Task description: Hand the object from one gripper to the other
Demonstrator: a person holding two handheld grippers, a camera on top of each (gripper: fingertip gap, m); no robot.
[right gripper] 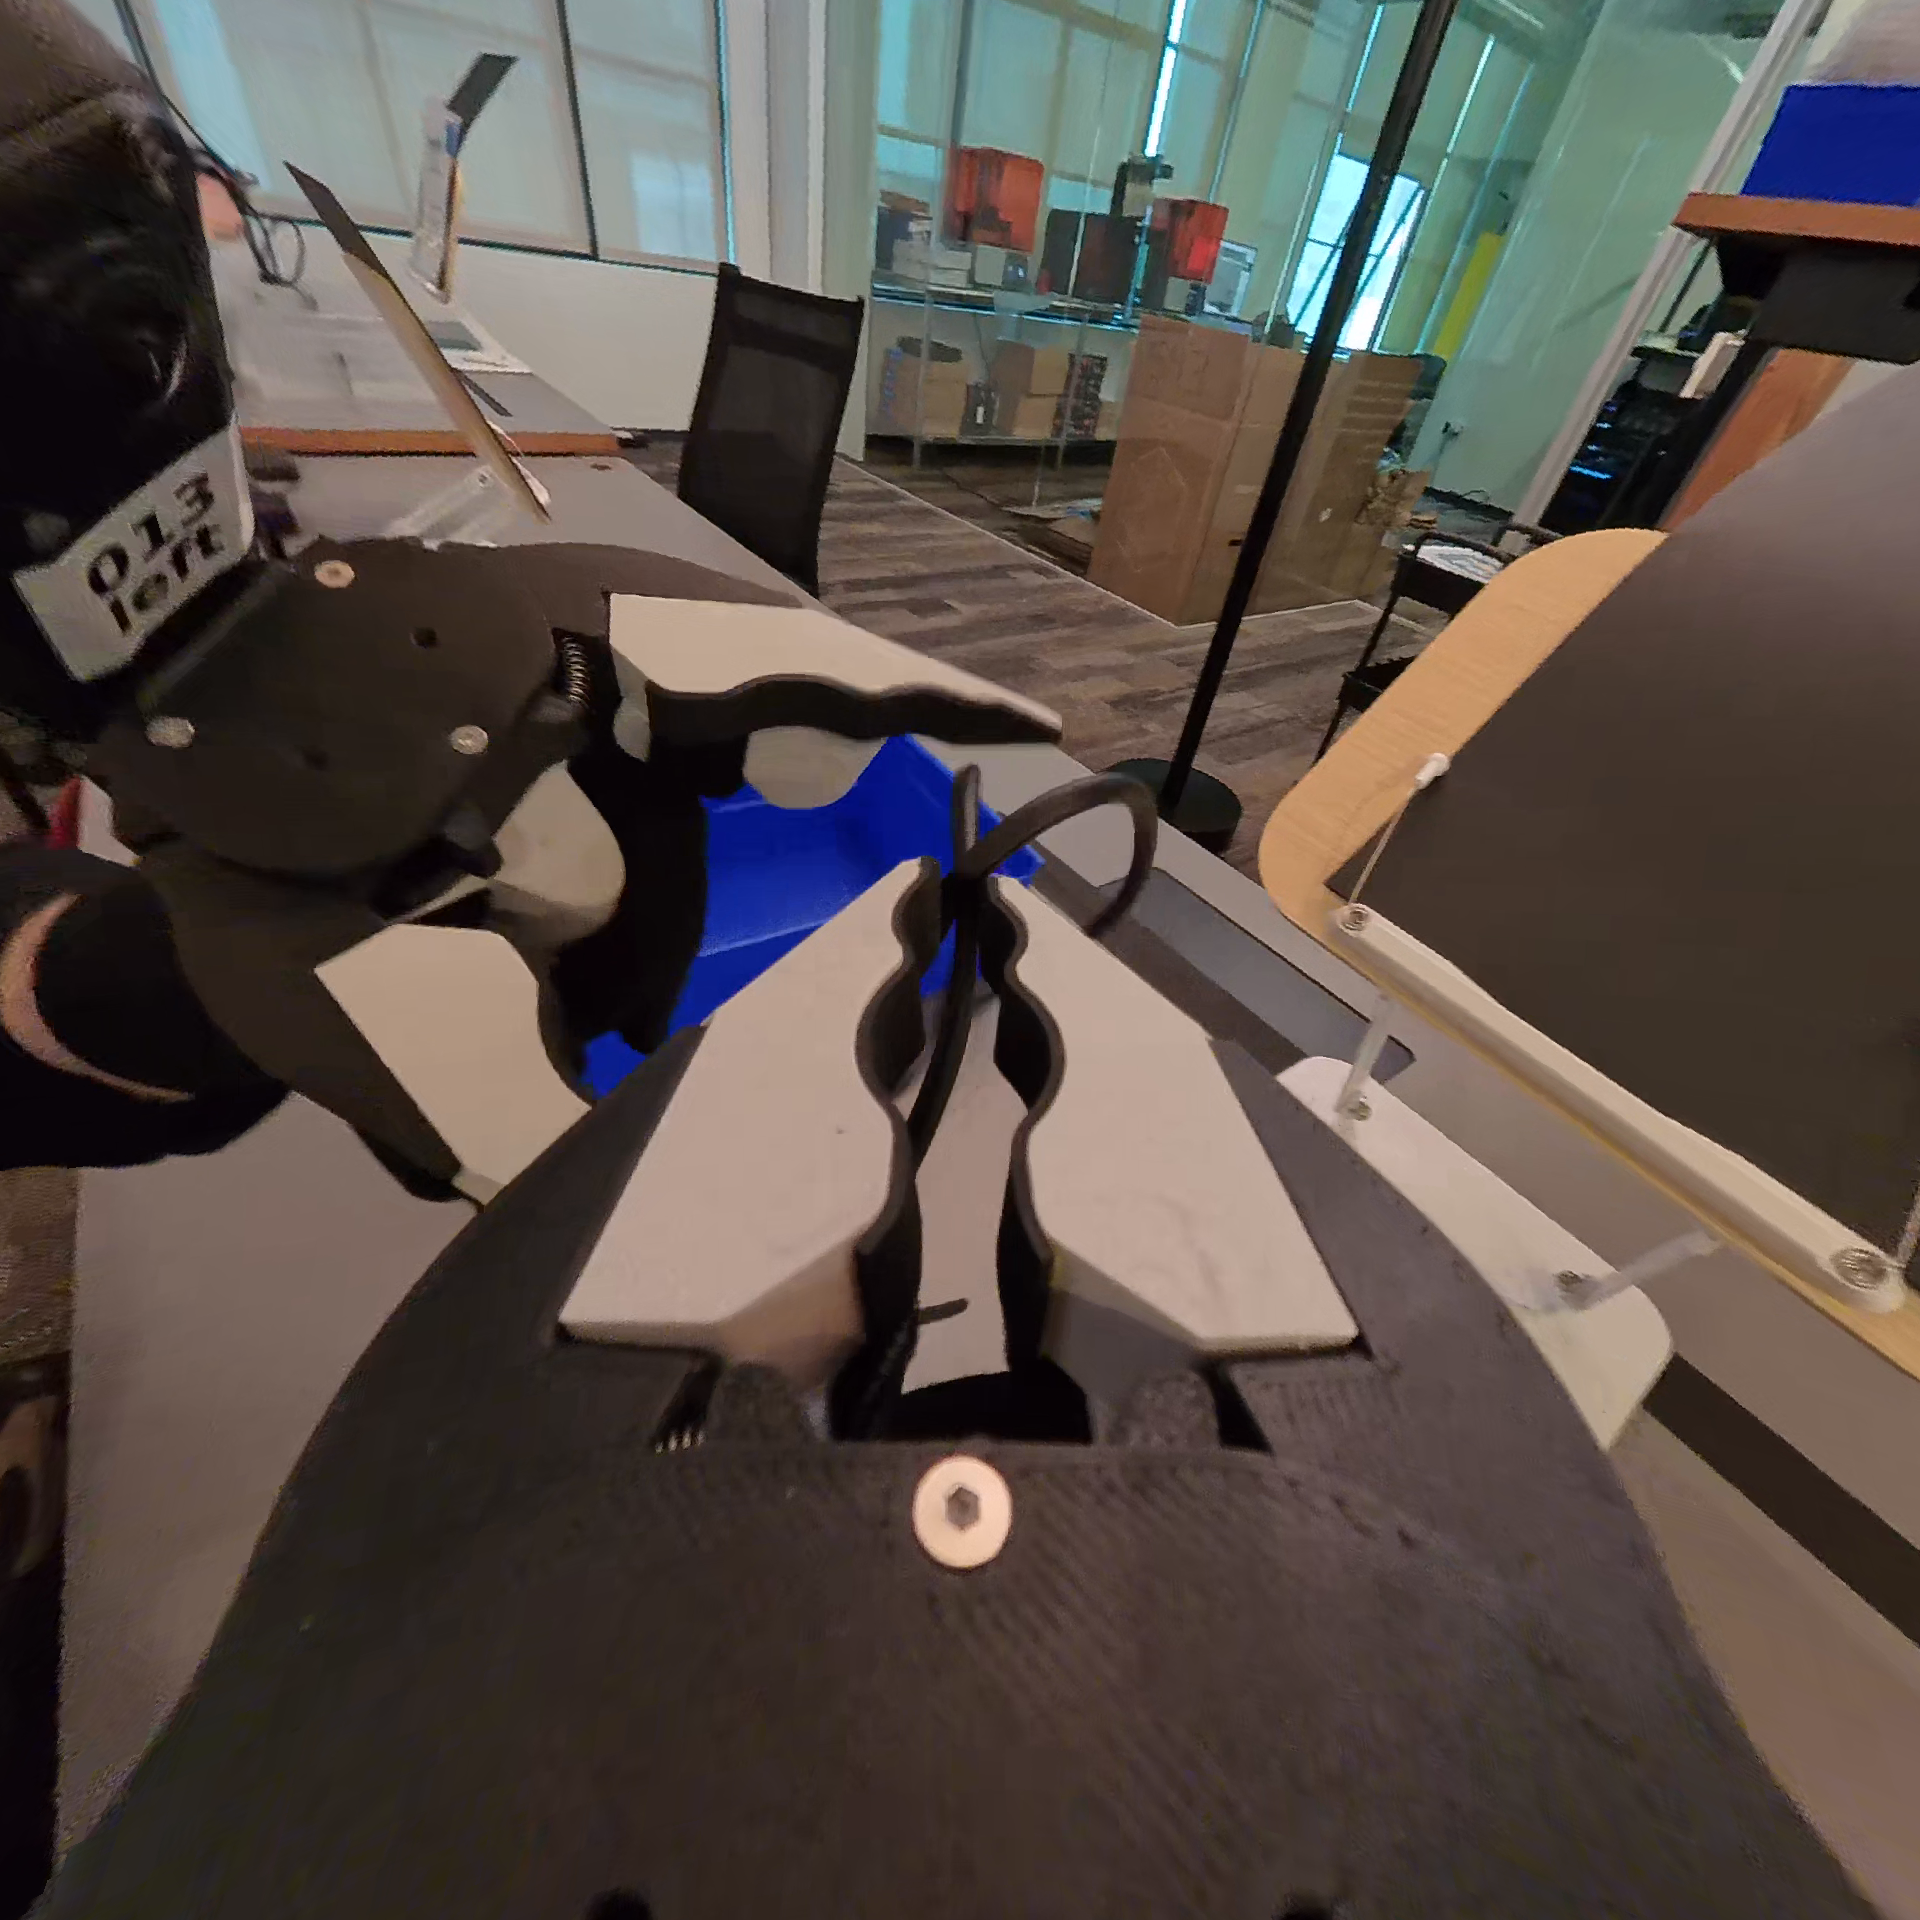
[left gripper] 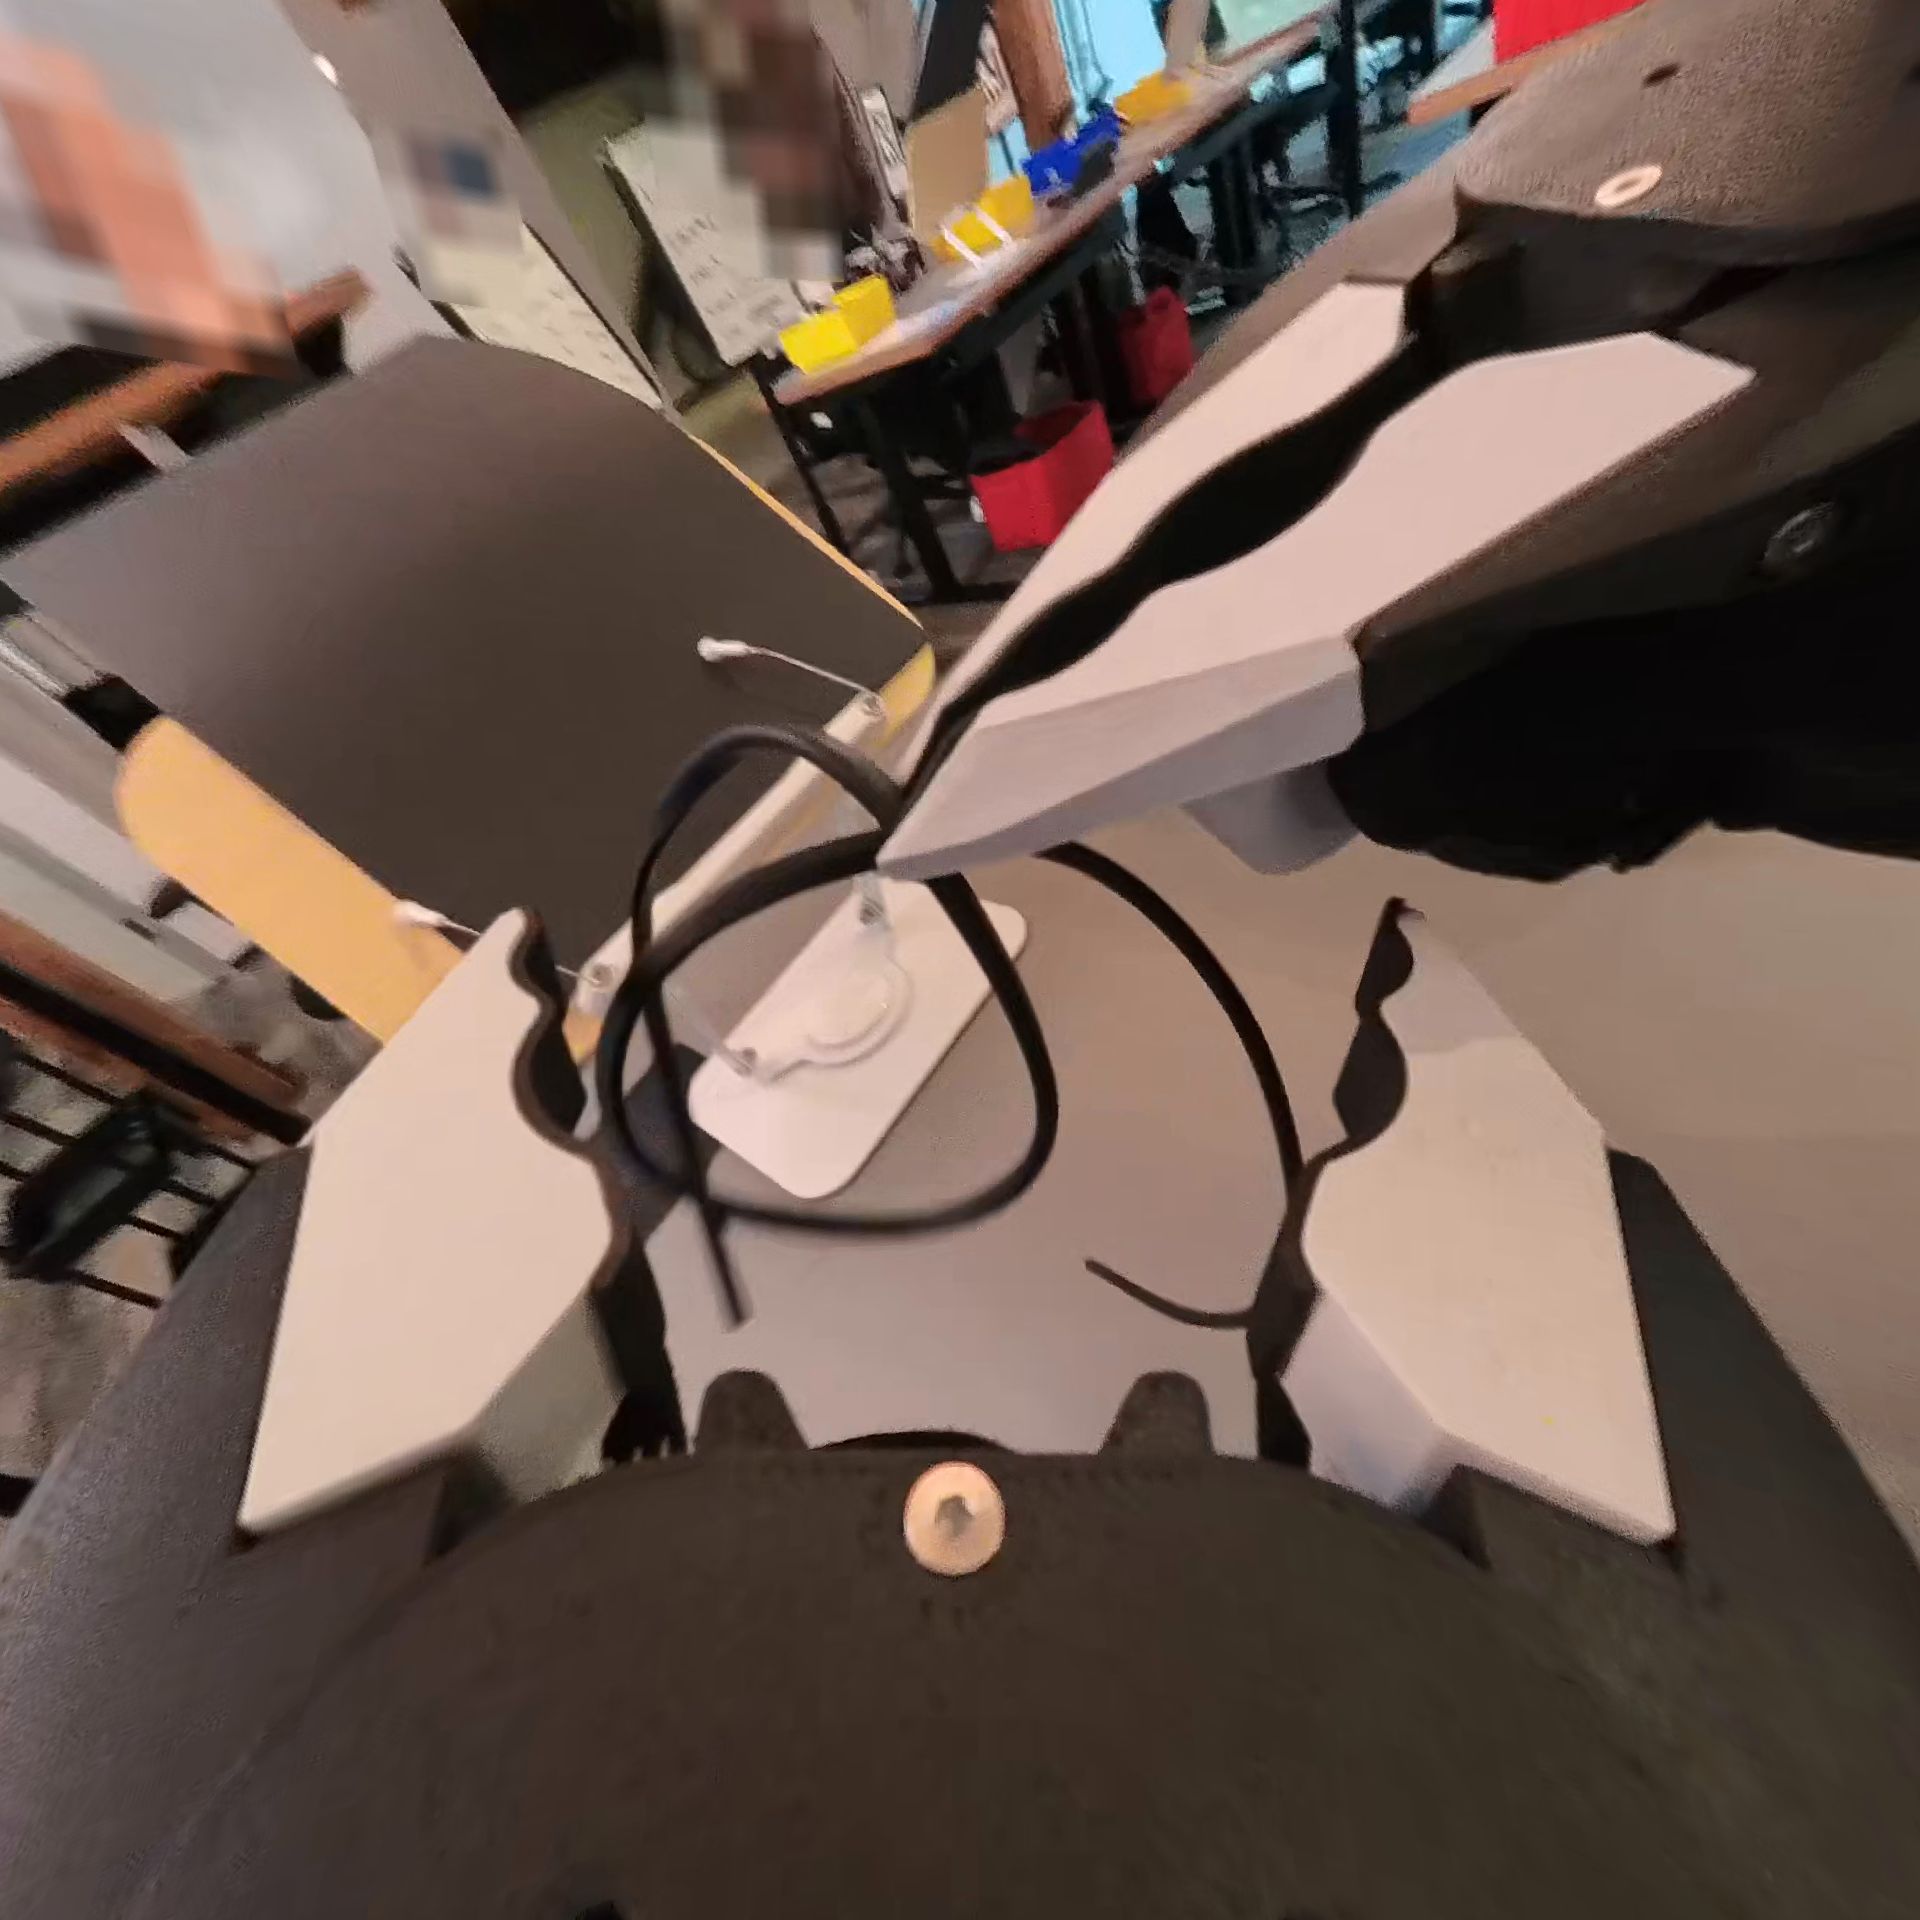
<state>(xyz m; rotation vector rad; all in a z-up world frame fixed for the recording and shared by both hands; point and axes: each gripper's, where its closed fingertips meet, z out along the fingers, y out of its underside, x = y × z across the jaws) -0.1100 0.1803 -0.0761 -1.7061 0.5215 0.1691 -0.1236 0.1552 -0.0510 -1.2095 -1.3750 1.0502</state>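
Pinching cable: the right gripper [right gripper: 961, 914] has its grey fingers [right gripper: 769, 1122] clenched near the tips on a thin black cable [right gripper: 1101, 805], which loops out beyond them and also runs back between them.
Right gripper from the other side: in the left wrist view it [left gripper: 904, 821] comes in from the upper right, tips closed on the cable [left gripper: 1023, 1081].
Cable shape: it hangs in loops, one end pointing down, another strand curling toward the left gripper's right finger; whether it touches that finger I cannot tell.
Left gripper: released, its fingers [left gripper: 436, 1226] spread wide, with the cable loops hanging between them [left gripper: 966, 945].
Left gripper from the right wrist view: it [right gripper: 790, 894] sits at left, wide open, held by a black-gloved hand [right gripper: 94, 997].
Blue bin: it [right gripper: 821, 873] shows behind both grippers on the grey table [right gripper: 229, 1299].
Stand: a white base [left gripper: 883, 1091] under the cable holds a tilted dark board [left gripper: 436, 623] with a wood edge.
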